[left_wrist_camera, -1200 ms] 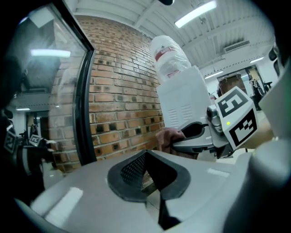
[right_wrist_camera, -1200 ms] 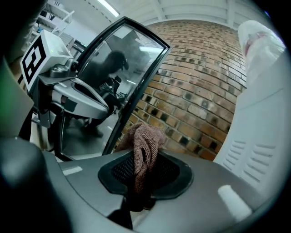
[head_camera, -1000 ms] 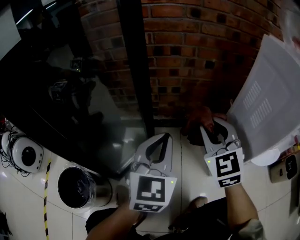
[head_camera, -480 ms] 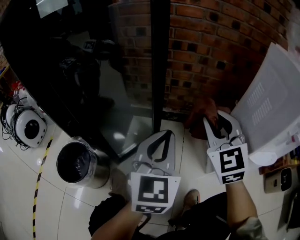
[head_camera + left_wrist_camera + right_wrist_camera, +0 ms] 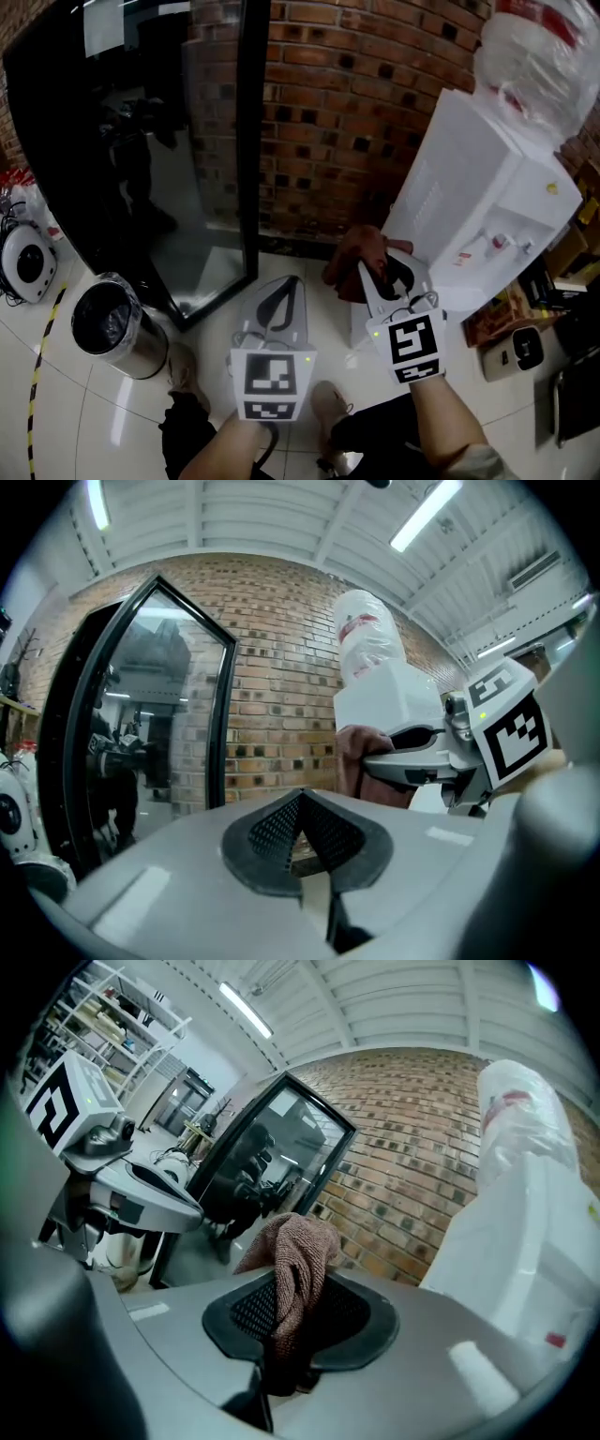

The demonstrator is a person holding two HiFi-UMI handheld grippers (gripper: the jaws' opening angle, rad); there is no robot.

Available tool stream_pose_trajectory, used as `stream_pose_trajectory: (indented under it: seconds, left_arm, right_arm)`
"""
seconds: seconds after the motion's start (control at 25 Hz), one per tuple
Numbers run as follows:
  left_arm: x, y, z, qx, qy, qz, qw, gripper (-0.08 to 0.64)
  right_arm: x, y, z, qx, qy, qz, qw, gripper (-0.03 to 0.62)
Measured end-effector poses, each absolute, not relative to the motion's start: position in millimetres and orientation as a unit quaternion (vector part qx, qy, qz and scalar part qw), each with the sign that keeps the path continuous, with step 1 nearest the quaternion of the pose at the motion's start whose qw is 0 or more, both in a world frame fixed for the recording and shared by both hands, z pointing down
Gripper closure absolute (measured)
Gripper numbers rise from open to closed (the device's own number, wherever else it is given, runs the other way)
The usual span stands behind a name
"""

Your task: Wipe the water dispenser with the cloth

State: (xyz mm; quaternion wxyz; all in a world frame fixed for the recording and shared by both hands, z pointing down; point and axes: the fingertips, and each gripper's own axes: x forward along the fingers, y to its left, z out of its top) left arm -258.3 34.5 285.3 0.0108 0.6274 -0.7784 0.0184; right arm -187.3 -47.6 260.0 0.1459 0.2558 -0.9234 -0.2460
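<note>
Now the cloth [image 5: 295, 1251] is pinched in the right gripper [image 5: 380, 267] just beside the water dispenser [image 5: 469, 216] (ready for wiping its side); the left gripper [image 5: 286, 286], 2 jaws pressed together empty, is held farther off.

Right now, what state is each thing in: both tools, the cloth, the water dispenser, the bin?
Left tool: shut, nothing held.
Right tool: shut on the cloth.
Cloth: bunched, sticking up out of the right tool, close to the dispenser; contact unclear.
Water dispenser: upright by the brick wall.
Bottle: seated on the dispenser, wrapped in plastic.
Bin: upright, no lid, bag-lined.
</note>
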Motion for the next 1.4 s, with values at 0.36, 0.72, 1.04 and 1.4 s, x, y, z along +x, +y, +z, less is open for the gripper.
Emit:
stream_pose_trajectory:
  seconds: [0.36,0.72,1.04,1.4]
  left_arm:
    - [-164,30,281,0.648,-0.758,0.077,0.003,0.56]
    - [-116,-5,175,0.677,-0.724,0.096,-0.091,0.56]
    - [-92,-4,126,0.7,-0.708,0.004,-0.091,0.56]
    - [-77,-41,111,0.702,-0.707,-0.05,-0.069,0.56]
  right_arm:
    - [-102,-33,254,0.258,-0.927,-0.249,0.113,0.489]
    - [-50,-59,188,0.29,-0.917,-0.253,0.101,0.489]
    - [-19,-83,42,0.359,-0.865,-0.345,0.07,0.489]
    - [-54,-144,-10,0.372,-0.832,-0.399,0.098,0.489]
